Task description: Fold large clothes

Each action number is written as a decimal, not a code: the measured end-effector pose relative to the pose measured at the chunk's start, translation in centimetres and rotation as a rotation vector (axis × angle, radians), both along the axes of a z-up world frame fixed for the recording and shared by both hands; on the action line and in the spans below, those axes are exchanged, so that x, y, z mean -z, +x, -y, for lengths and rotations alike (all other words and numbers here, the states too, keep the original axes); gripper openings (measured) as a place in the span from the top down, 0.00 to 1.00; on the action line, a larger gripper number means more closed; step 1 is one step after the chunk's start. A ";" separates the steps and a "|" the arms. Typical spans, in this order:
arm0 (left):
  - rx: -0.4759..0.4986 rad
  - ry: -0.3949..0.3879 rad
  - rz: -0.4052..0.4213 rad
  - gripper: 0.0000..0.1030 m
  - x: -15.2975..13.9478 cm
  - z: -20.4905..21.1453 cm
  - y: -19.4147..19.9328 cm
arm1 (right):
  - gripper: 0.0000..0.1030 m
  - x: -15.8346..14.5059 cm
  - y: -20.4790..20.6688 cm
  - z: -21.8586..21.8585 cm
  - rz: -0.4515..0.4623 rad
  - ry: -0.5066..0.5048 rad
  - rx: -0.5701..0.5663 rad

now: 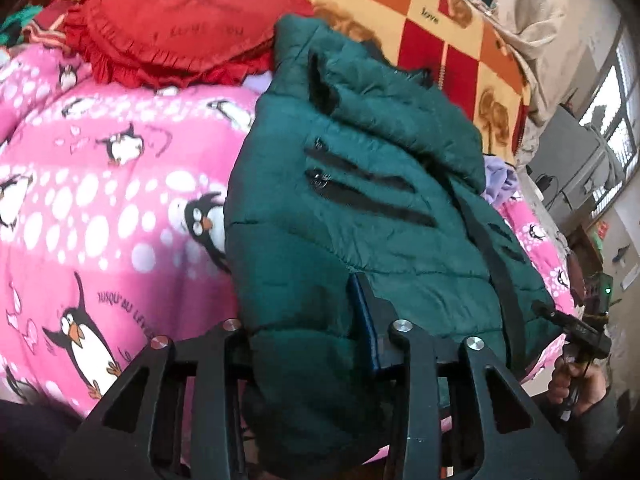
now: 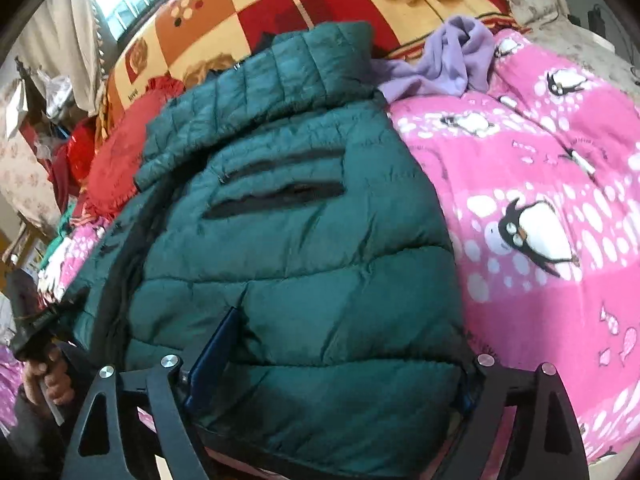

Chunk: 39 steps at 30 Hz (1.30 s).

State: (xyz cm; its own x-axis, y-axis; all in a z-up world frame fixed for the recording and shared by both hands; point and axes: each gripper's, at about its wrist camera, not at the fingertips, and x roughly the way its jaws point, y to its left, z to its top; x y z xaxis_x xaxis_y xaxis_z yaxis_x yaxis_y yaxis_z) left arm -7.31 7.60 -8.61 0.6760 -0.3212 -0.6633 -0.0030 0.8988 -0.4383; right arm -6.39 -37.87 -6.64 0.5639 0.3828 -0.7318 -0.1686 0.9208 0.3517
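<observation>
A dark green quilted puffer jacket (image 1: 360, 216) lies front up on a pink penguin blanket (image 1: 100, 208), its collar at the far end. My left gripper (image 1: 304, 344) has its jaws around the jacket's near hem on the left side, with bunched fabric between them. In the right wrist view the jacket (image 2: 304, 256) fills the middle. My right gripper (image 2: 340, 364) has its jaws spread wide around the hem's right part, with fabric between them. The right gripper also shows at the edge of the left wrist view (image 1: 580, 332), and the left gripper shows in the right wrist view (image 2: 36, 328).
A red frilled heart cushion (image 1: 176, 28) lies beyond the jacket on the left. A lilac garment (image 2: 444, 60) lies by the collar on the right. A red, orange and cream checked blanket (image 2: 280, 4) covers the far end. Furniture and a window (image 1: 608, 120) stand at the right.
</observation>
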 end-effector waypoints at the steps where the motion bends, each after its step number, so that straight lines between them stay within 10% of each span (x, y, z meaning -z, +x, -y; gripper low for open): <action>1: 0.006 -0.006 -0.011 0.51 0.2 0.1 0.1 | 0.16 -0.3 -0.2 -0.1 0.022 0.018 -0.014; 10: 0.018 -0.026 -0.018 0.41 0.7 0.5 0.2 | 0.51 -0.2 -0.2 0.0 0.031 -0.025 0.008; 17: 0.002 0.027 0.005 0.43 0.0 1.0 -0.2 | 0.51 -0.2 -0.4 -0.2 0.047 -0.032 0.015; 21: -0.010 0.040 0.069 0.65 -0.9 0.7 -0.8 | 0.54 -1.9 -1.2 -0.2 0.147 -0.016 0.006; 32: -0.023 -0.041 -0.026 0.53 0.9 -0.4 0.4 | 0.40 0.0 -0.5 -0.5 0.039 0.013 0.007; 39: -0.015 -0.036 -0.053 0.50 0.3 0.0 0.5 | 0.70 -1.9 -1.1 -0.7 0.125 -0.045 0.015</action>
State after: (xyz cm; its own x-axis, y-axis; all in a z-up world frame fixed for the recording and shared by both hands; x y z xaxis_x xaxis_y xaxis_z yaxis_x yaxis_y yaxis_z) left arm -6.81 7.63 -8.95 0.6453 -0.3356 -0.6862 -0.0407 0.8819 -0.4696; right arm -7.44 -37.17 -4.75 0.6573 0.3423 -0.6714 -0.1951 0.9378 0.2871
